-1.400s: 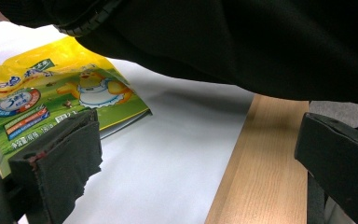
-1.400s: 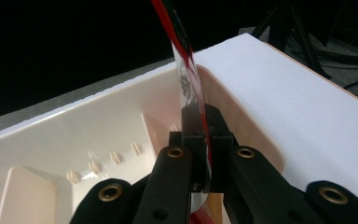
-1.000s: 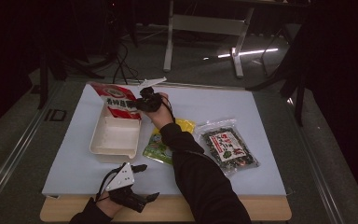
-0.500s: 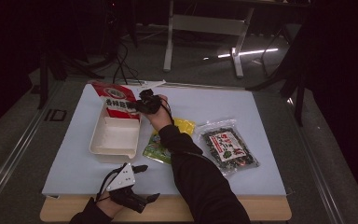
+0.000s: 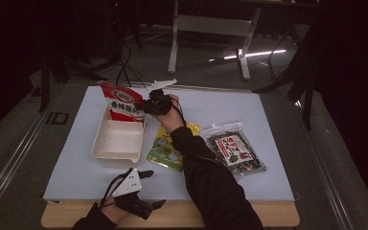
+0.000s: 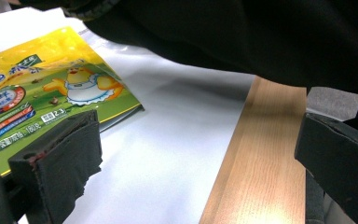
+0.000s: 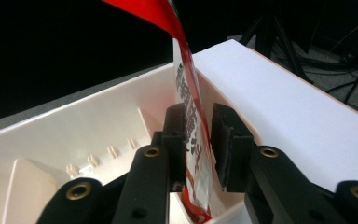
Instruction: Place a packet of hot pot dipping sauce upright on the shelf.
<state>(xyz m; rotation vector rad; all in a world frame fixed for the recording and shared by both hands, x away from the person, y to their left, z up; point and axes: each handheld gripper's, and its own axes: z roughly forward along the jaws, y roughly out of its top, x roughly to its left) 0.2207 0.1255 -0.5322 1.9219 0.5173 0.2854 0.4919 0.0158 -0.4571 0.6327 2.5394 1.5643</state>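
Two right fingers: my right gripper (image 7: 199, 126) has just been opening; the fingers stand slightly parted, no longer pinching the red packet (image 7: 191, 93) between them.
Red packet: upright on edge at the far end of the white tray (image 5: 117, 143).
Meaning: I judge the packet delivered; next I back out without tipping it.
Left fingers: my left gripper (image 6: 191, 149) is spread wide, empty, at the counter's (image 5: 268, 120) near edge.
Count: three packets in all, namely red, yellow-green (image 5: 165, 148) and dark clear (image 5: 232, 151); one tray.
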